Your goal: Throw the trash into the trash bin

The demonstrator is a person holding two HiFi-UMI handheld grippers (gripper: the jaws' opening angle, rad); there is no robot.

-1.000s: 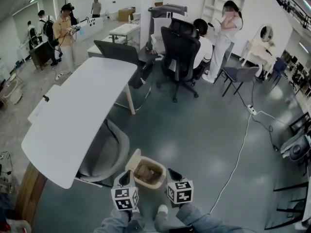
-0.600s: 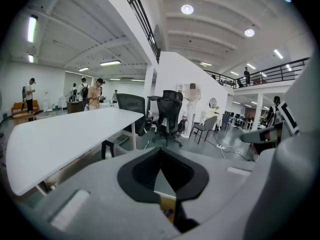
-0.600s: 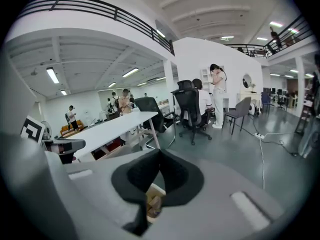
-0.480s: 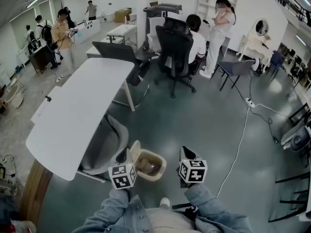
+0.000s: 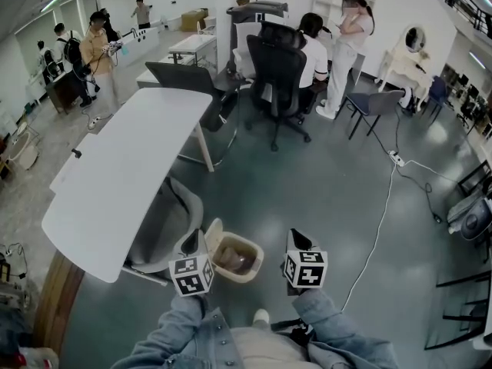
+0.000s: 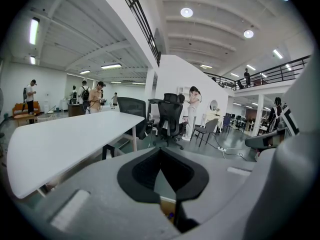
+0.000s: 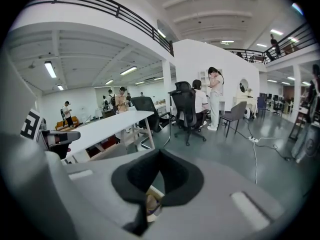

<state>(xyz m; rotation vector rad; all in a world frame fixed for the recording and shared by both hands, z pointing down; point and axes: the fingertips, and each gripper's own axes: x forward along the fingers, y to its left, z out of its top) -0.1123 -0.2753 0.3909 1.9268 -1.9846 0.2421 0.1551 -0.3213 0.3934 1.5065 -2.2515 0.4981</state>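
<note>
The edge of the counter [image 5: 115, 183] and a grey chair [image 5: 165, 229] crowd the left gripper [image 5: 195, 243], its jaws closed on nothing. Between the two pairs of jaws, lower down, stands the bin [image 5: 247, 244] with the trash [image 5: 233, 260] inside. It is crumpled, probably light and soft, pinchable at any fold. The right gripper [image 5: 297, 242] is likewise pressed together and empty. Beyond it is bare floor, with a cable [image 5: 375, 244] further right.

The head view looks steeply down from above the person onto the long white rectangular table [image 5: 115, 175], the beige plastic trash bin [image 5: 234, 256], and the left gripper [image 5: 194, 241] and right gripper [image 5: 297, 241] at its lower edge. Each gripper view sits low and close behind its own jaws, facing almost level across the room. All three views share the table, the black high-backed office chair [image 5: 278, 71] and the bin, which the gripper views catch only as a sliver under the jaws.
</note>
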